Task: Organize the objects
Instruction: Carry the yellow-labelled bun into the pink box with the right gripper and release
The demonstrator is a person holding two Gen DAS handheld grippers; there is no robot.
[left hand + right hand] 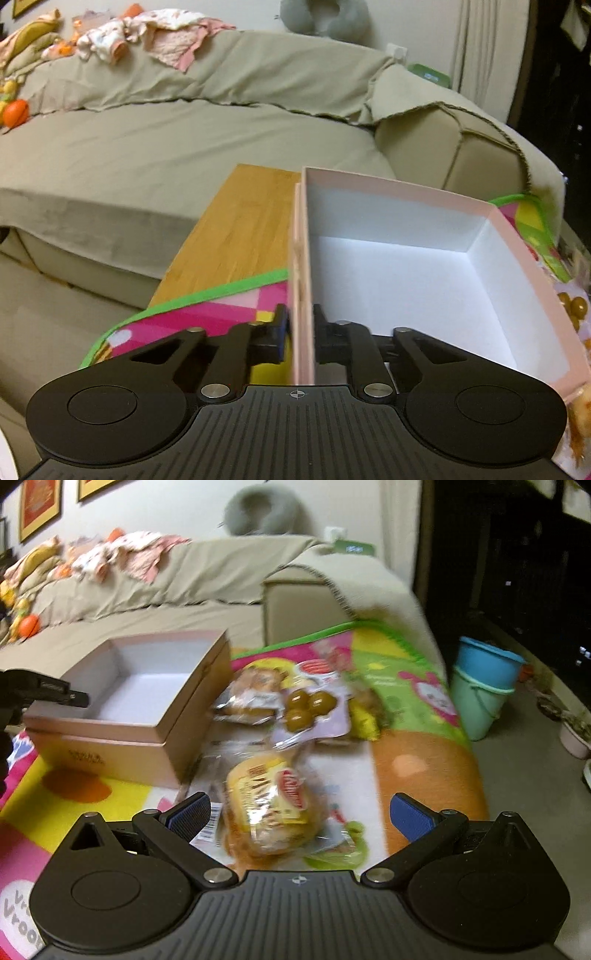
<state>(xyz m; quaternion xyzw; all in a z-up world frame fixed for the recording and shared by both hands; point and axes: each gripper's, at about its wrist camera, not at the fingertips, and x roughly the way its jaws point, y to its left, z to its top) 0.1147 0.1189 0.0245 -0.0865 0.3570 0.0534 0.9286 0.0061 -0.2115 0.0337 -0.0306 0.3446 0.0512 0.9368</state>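
Observation:
An open pink box (399, 188) with a white, empty inside stands on a colourful mat. My left gripper (301, 325) is shut on the box's left wall, one finger outside and one inside. In the right wrist view the same box (122, 746) sits at the left, with the left gripper (55, 692) at its near left rim. My right gripper (300, 814) hangs open just above a wrapped bread packet (273, 805), whose near end lies between the blue pads (190, 814). Beyond it lie a packet of round brown-green snacks (310, 705) and another bread packet (255, 690).
The mat (406, 686) covers a wooden tabletop (236, 229) in front of a beige sofa (184, 140) strewn with clothes (147, 33) and toys. A yellow item (364, 716) lies past the snacks. Stacked blue and green buckets (484, 679) stand on the floor at right.

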